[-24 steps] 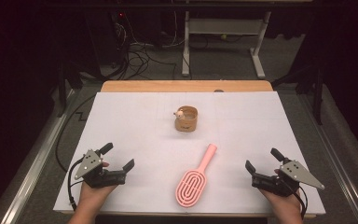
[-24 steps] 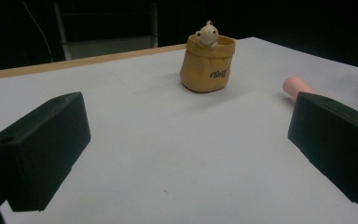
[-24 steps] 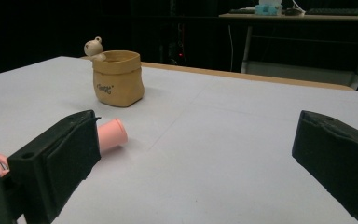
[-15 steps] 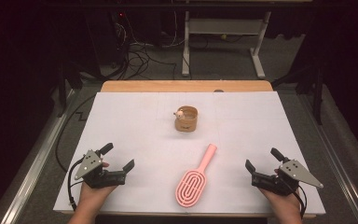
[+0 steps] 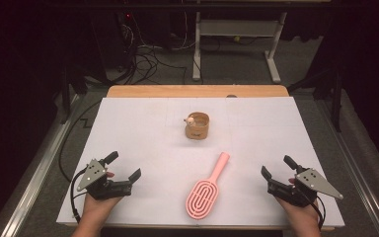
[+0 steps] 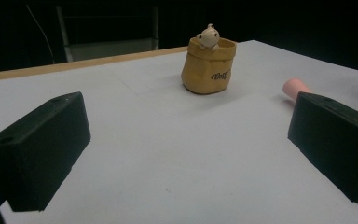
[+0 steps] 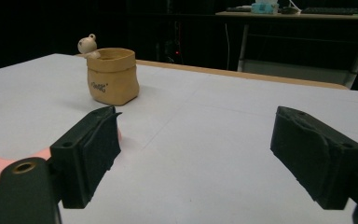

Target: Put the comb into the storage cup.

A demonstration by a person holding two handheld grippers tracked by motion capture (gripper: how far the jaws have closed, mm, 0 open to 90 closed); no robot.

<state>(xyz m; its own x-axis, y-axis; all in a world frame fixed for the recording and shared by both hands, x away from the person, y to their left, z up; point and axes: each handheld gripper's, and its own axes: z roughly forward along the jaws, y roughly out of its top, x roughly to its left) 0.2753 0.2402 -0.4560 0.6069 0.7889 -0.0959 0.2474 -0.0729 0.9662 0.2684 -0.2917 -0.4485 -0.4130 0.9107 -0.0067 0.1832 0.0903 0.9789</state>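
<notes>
Claws both wide, empty: left claw (image 5: 125, 167), right claw (image 5: 276, 166); hairbrush (image 5: 207, 186) between

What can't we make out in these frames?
- Pink plastic hairbrush: left gripper view shows just its handle tip; the right-hand jaw hides the rest. In the right gripper view, the left-hand jaw covers most of it.
- Tan bag-shaped pot with a small bear figure: the lettering is too small to read and the inside is hidden by its wall.

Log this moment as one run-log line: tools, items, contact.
left tool: open, empty | right tool: open, empty | pink brush: flat between tools, untouched | tan bear pot: upright, mid-table | contact: none
</notes>
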